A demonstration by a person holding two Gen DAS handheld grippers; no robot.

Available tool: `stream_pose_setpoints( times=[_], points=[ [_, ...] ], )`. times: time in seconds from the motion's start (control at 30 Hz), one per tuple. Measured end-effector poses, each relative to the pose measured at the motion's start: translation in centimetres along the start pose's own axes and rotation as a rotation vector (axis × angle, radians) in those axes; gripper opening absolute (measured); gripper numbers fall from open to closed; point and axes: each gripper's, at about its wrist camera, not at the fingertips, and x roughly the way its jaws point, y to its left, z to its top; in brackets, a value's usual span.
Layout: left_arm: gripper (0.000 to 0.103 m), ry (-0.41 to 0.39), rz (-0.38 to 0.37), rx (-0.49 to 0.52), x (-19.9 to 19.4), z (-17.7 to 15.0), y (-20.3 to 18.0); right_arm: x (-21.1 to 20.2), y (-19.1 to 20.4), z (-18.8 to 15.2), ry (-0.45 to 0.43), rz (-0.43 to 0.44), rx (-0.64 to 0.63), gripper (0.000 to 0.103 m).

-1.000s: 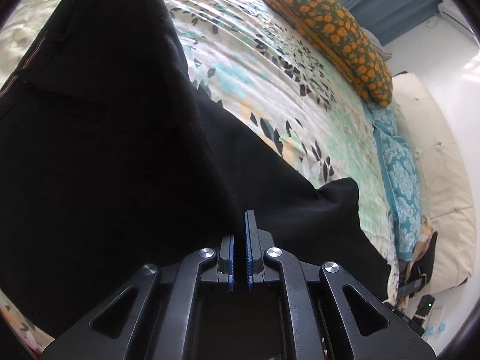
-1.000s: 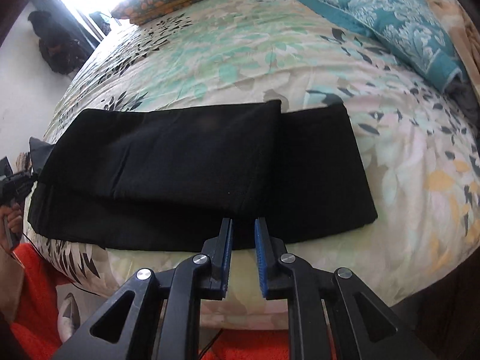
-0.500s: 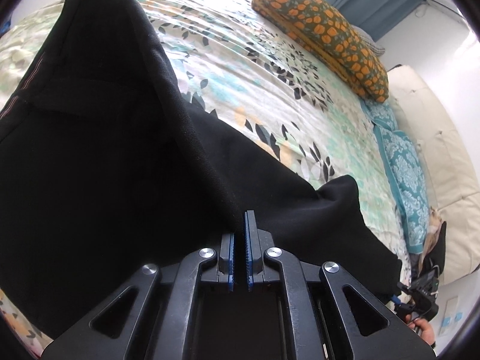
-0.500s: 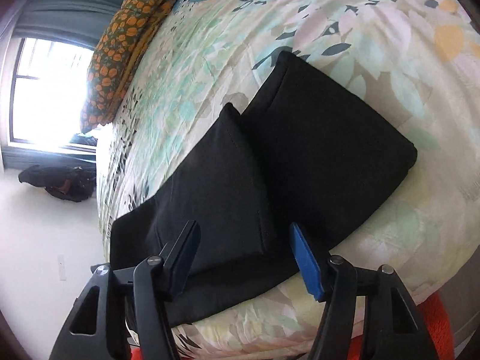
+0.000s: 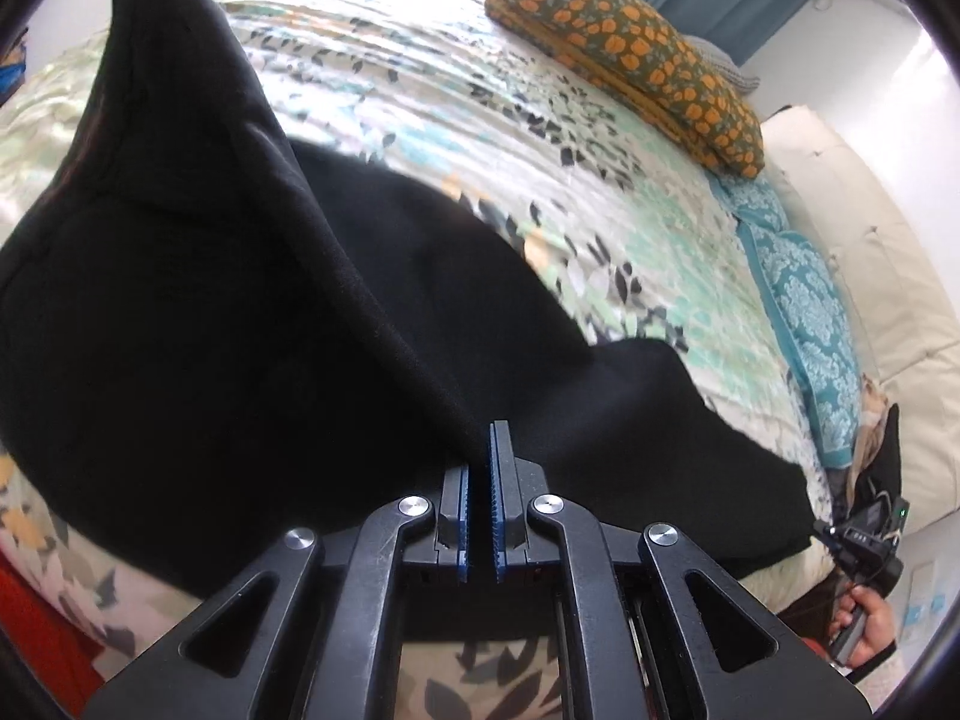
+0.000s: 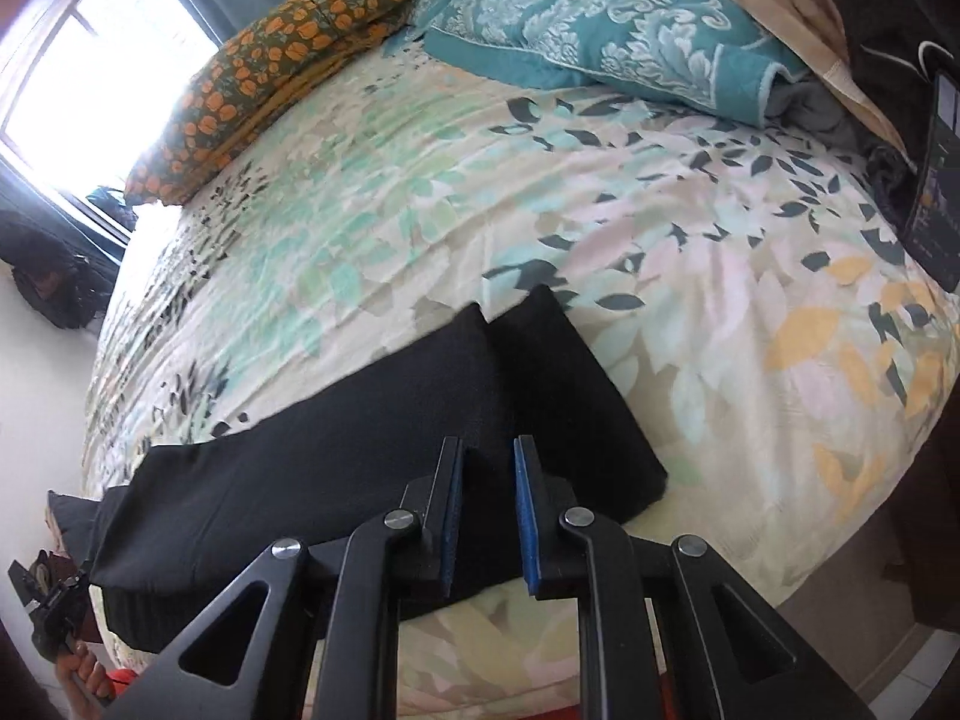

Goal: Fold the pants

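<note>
Item: black pants (image 5: 252,324), lying near the front edge of the floral bedspread (image 5: 456,108), partly folded, one end raised off the bed.

Your left gripper (image 5: 482,501): jaws fully shut, pinching a taut fold of the pants cloth and lifting it into a ridge that ran up to a peak at the upper left of that view.

Your right gripper (image 6: 487,516): jaws closing, a narrow gap between the blue pads (image 6: 528,516). The pants (image 6: 372,456) lay beneath and beyond them in two overlapping layers; cloth showed in the gap, but you could not tell whether the pads pressed on it.

Also on the bed: an orange-flowered cushion (image 5: 630,54) at the far side, and a teal patterned pillow (image 6: 606,30) just beside it.

Your right hand (image 5: 864,630) showed at the lower right edge of the left view.
</note>
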Motion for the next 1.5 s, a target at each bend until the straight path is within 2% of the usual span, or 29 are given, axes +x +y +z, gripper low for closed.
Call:
stream_pose_setpoints(
  times=[0.13, 0.33, 0.47, 0.8, 0.87, 0.9, 0.93, 1.0, 1.03, 1.07, 1.1, 1.13, 1.23, 1.27, 1.33, 1.4, 1.47, 1.5],
  points=[
    [0.004, 0.052, 0.025, 0.018, 1.0, -2.7, 0.1, 1.1, -2.0, -1.4, 0.018, -0.029, 0.034, 0.017],
    [0.004, 0.074, 0.027, 0.076, 1.3, -3.6, -1.8, -0.5, -1.9, -0.7, -0.046, -0.106, -0.006, 0.017],
    [0.004, 0.102, 0.03, 0.066, 1.8, -4.1, -1.4, 0.0, -3.4, -1.0, -0.007, -0.109, 0.054, 0.017],
    [0.006, 0.138, 0.061, 0.094, 2.5, -5.0, -1.0, 0.3, -3.9, -1.2, 0.016, -0.144, 0.081, 0.017],
    [0.013, 0.157, 0.083, 0.098, 2.6, -5.2, -0.9, 0.3, -3.8, -1.2, 0.014, -0.151, 0.081, 0.017],
    [0.019, 0.166, 0.094, 0.093, 2.5, -5.3, -0.6, 0.2, -3.8, -1.2, 0.012, -0.152, 0.082, 0.017],
    [0.033, 0.176, 0.107, 0.08, 2.2, -5.5, -0.3, 0.2, -3.8, -1.2, 0.012, -0.155, 0.085, 0.017],
    [0.043, 0.195, 0.094, 0.044, 1.2, -5.8, 0.4, 0.0, -3.9, -1.2, 0.004, -0.164, 0.097, 0.019],
    [0.049, 0.2, 0.09, 0.03, 0.4, -5.9, 0.7, -0.2, -4.0, -1.2, -0.003, -0.172, 0.104, 0.033],
    [0.05, 0.195, 0.084, 0.019, -0.7, -6.0, 1.0, -0.6, -4.0, -1.2, -0.016, -0.202, 0.111, 0.059],
    [0.053, 0.177, 0.07, 0.008, -1.9, -5.9, 1.4, -1.4, -3.8, -1.4, -0.044, -0.257, 0.116, 0.07],
    [0.055, 0.143, 0.058, 0.0, -3.2, -5.4, 2.0, -2.5, -3.4, -1.7, -0.094, -0.291, 0.109, 0.074],
    [0.066, -0.025, 0.116, 0.008, -6.3, -2.1, 3.7, -5.4, 0.2, -2.6, -0.201, -0.325, 0.009, 0.074],
    [0.068, -0.067, 0.146, 0.027, -6.6, -0.7, 4.2, -5.9, 1.9, -3.1, -0.218, -0.303, -0.026, 0.076],
    [0.069, -0.097, 0.19, 0.094, -5.8, 1.7, 4.8, -5.7, 6.1, -4.3, -0.219, -0.216, -0.099, 0.081],
    [0.068, -0.099, 0.274, 0.171, -4.1, 3.0, 5.3, -4.1, 11.3, -5.9, -0.18, -0.126, -0.209, 0.081],
    [0.065, -0.021, 0.348, 0.244, -1.9, 2.7, 5.8, -1.7, 16.8, -8.0, -0.14, -0.045, -0.336, 0.081],
    [0.054, 0.048, 0.391, 0.278, -0.9, 1.8, 6.3, -0.2, 19.3, -9.2, -0.115, -0.013, -0.394, 0.081]
  ],
)
